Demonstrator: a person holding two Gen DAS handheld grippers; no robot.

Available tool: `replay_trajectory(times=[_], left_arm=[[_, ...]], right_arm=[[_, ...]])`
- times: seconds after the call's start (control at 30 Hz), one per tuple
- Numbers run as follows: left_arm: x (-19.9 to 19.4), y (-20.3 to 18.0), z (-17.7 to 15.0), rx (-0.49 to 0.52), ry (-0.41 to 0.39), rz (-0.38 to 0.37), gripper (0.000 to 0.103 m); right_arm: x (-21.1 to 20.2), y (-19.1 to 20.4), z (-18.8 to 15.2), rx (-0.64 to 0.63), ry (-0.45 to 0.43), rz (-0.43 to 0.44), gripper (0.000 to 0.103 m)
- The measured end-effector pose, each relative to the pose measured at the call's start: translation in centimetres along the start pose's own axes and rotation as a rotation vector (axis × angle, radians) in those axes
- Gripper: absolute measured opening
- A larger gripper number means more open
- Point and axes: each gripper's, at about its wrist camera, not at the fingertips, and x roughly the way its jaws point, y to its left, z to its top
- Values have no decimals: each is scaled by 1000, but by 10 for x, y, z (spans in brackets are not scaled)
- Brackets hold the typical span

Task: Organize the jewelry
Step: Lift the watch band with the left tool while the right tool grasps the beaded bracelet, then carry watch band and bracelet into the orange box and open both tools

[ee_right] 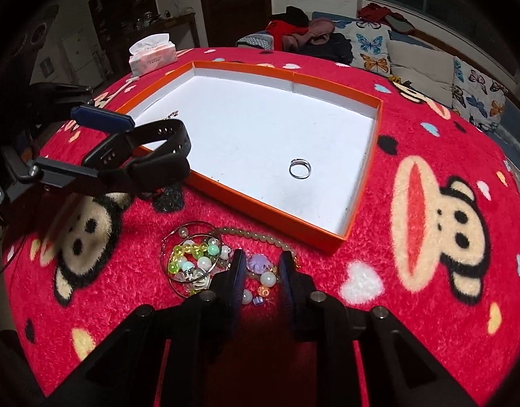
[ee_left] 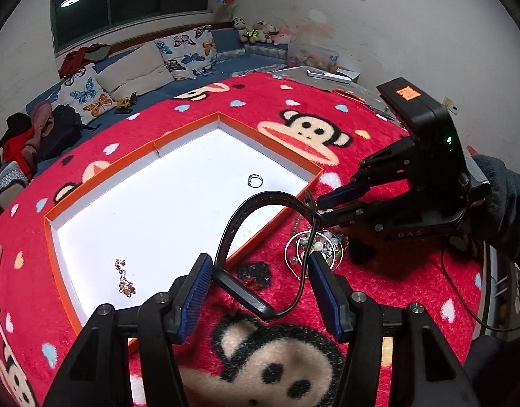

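Observation:
A black wristband (ee_left: 241, 293) hangs above the red blanket with my left gripper (ee_left: 260, 259) shut on it; its strap loops up over the box edge. From the right wrist view the wristband (ee_right: 158, 166) sits between the left gripper's (ee_right: 117, 149) two fingers. My right gripper (ee_right: 263, 256) is low over a pile of loose beads (ee_right: 192, 257) and wire hoops. Its jaws stand narrowly apart, with a purple shell charm (ee_right: 258, 263) between the pads. The orange box (ee_right: 260, 200) holds a silver ring (ee_right: 299, 170) and a gold chain (ee_left: 126, 281).
A red monkey-print blanket (ee_right: 429, 203) covers the table. A tissue pack (ee_right: 153, 52) stands beyond the box's far corner. A string of pale beads (ee_right: 260, 235) lies along the box's near wall. A black cable (ee_left: 463, 305) runs off the table edge. Cushions (ee_left: 188, 51) line a sofa behind.

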Motion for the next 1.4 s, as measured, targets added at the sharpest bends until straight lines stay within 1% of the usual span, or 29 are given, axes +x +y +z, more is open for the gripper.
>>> replay_trajectory(times=[0.07, 0.17, 0.37, 0.63, 0.83, 0.9, 1.0, 1.23, 1.4], left_arm=[[0, 1, 1, -3, 0, 2, 61], [1, 1, 2, -4, -1, 6, 61], [-1, 2, 4, -21, -12, 13, 61], [-17, 8, 4, -55, -46, 38, 61], [-29, 15, 1, -80, -61, 66, 61], [-32, 18, 0, -85, -66, 79, 61], [-36, 25, 2, -104, -73, 89, 61], [-39, 47, 13, -146, -87, 136, 61], [-27, 69, 22, -186, -66, 162, 61]], right_arm=[[2, 2, 0, -10, 2, 1, 23], [1, 5, -1, -21, -4, -7, 19], [-3, 11, -2, -35, -12, -35, 19], [-41, 20, 5, -27, -103, -41, 19], [-64, 36, 17, -57, -158, -16, 19], [-70, 40, 19, -69, -176, -22, 19], [-79, 44, 24, -76, -197, -12, 19], [-92, 42, 38, -81, -244, -32, 19], [-98, 35, 47, -71, -267, -46, 19]])
